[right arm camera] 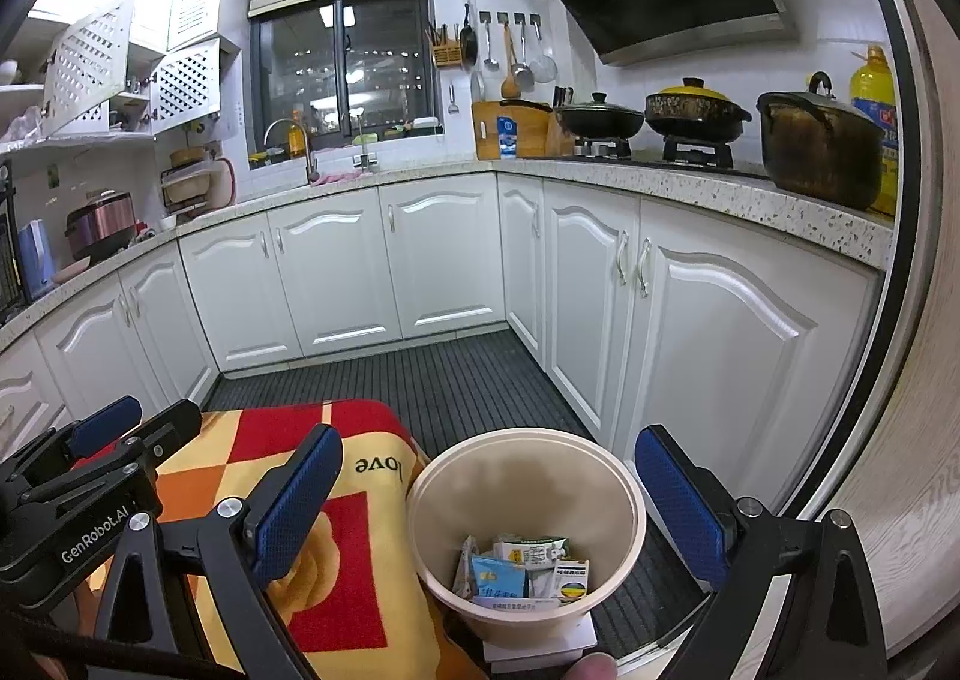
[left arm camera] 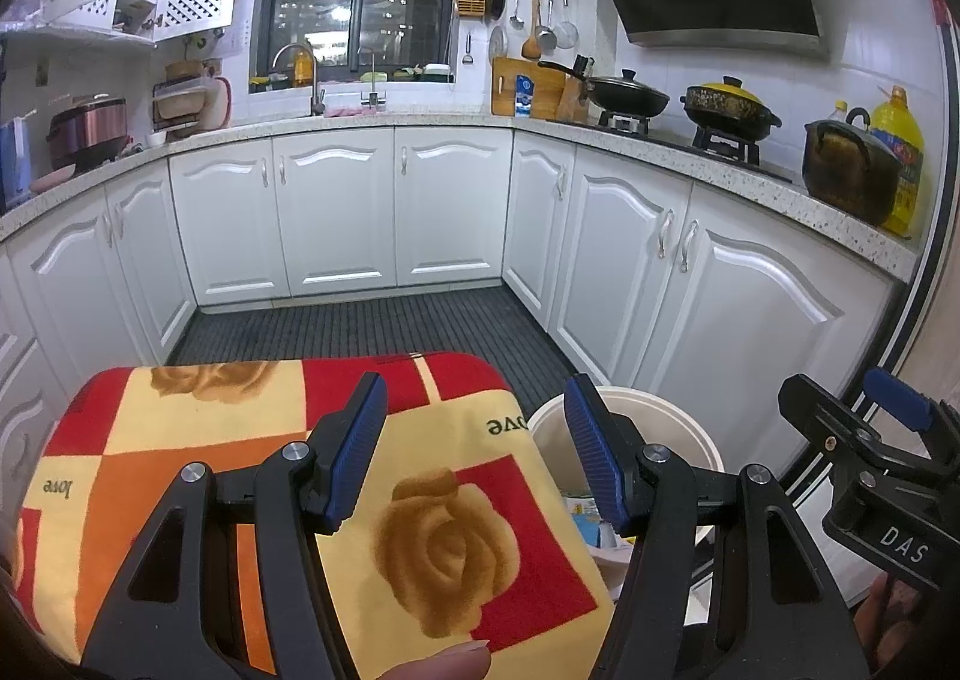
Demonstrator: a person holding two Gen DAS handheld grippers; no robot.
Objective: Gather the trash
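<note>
A cream round bin (right arm camera: 618,500) stands on the floor beside a stool covered with a red, orange and yellow rose cloth (right arm camera: 336,572). Several trash packets (right arm camera: 528,566) lie in the bin's bottom. My right gripper (right arm camera: 486,506) is open and empty, above and around the bin's mouth. My left gripper (left arm camera: 474,452) is open and empty, above the rose cloth (left arm camera: 444,548), with the bin's rim (left arm camera: 672,410) behind its right finger. The right gripper also shows at the right edge of the left wrist view (left arm camera: 882,440). The left gripper shows at the left edge of the right wrist view (right arm camera: 102,440).
White cabinets (right arm camera: 336,272) under a speckled counter (right arm camera: 720,194) wrap around a dark ribbed floor mat (right arm camera: 456,380). Pots (right arm camera: 816,146) and an oil bottle (right arm camera: 876,98) sit on the right counter; a sink (right arm camera: 336,176) lies under the window.
</note>
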